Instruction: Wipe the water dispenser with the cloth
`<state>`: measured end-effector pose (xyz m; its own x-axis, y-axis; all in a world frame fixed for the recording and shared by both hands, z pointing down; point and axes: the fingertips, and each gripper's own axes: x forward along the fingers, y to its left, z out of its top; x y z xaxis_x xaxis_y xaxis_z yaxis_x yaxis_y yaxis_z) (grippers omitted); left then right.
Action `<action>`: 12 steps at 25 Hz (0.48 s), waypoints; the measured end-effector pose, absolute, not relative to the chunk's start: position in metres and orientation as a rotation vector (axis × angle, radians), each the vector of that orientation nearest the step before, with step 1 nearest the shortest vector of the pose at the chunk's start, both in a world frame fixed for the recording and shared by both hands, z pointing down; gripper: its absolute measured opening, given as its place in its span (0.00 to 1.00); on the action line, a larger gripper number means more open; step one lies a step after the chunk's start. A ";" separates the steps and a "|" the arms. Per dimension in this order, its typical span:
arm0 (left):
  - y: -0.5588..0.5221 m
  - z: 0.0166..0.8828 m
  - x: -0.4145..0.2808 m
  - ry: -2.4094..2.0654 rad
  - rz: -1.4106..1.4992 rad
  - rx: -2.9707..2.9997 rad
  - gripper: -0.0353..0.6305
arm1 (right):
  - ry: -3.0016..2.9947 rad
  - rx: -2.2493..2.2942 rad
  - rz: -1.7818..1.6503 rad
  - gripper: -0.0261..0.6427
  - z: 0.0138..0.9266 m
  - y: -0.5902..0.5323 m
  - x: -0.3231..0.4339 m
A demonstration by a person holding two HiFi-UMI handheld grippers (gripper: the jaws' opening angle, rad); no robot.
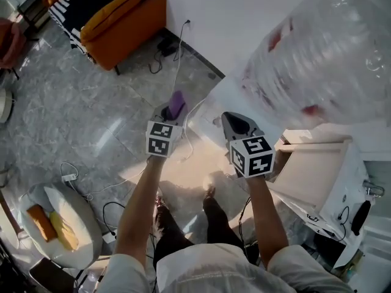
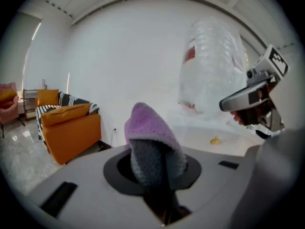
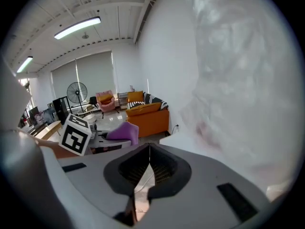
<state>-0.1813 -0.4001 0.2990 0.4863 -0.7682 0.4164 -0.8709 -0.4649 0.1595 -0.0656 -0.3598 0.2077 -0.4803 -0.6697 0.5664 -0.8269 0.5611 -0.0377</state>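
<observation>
Nearest to me, low in the head view, both forearms ran up the frame to a gripper at mid-frame. The left gripper was clenched on the cloth. In the left gripper view a purple and grey fold of it stood out from the pinched jaws along their own line, tip pointing forward. The right gripper sat just beside it toward the right of the frame, and the right gripper view showed its jaws pressed together with nothing between them. Beyond both stood the water dispenser, its big clear bottle filling the upper right of the head view. Seen from the left gripper, the bottle rose right of centre, and the right gripper crossed the right edge of that frame in front of it. I judged that the cloth had to travel forward and to the right to reach the white surface. The empty right hand was the nearer one and lay partly in that path, so it would have to give way. Farthest off, the orange sofa sat in the upper left.
</observation>
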 end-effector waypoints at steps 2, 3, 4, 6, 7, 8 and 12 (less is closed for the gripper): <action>-0.392 0.255 -0.202 -1.427 0.393 2.431 0.17 | -2.343 1.198 0.368 0.06 0.178 -0.359 -0.080; -0.388 0.232 -0.211 -1.454 0.386 2.459 0.17 | -2.369 1.196 0.334 0.06 0.161 -0.359 -0.087; -0.385 0.208 -0.220 -1.483 0.377 2.488 0.17 | -2.393 1.196 0.292 0.06 0.144 -0.360 -0.093; -0.376 0.162 -0.237 -1.547 0.356 2.541 0.17 | -2.430 1.202 0.198 0.06 0.110 -0.361 -0.102; -0.369 0.140 -0.244 -1.581 0.345 2.565 0.17 | -2.446 1.205 0.152 0.06 0.093 -0.361 -0.104; -0.361 0.119 -0.250 -1.615 0.337 2.587 0.17 | -2.462 1.206 0.110 0.06 0.076 -0.359 -0.106; -0.330 0.044 -0.274 -1.736 0.341 2.681 0.17 | -2.517 1.209 -0.046 0.06 0.013 -0.348 -0.113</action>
<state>-0.2740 -0.3301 0.0443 0.3941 -0.9084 0.1393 -0.8936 -0.4142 -0.1729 -0.1134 -0.3484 0.0128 -0.5763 -0.7624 0.2943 -0.7511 0.6361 0.1770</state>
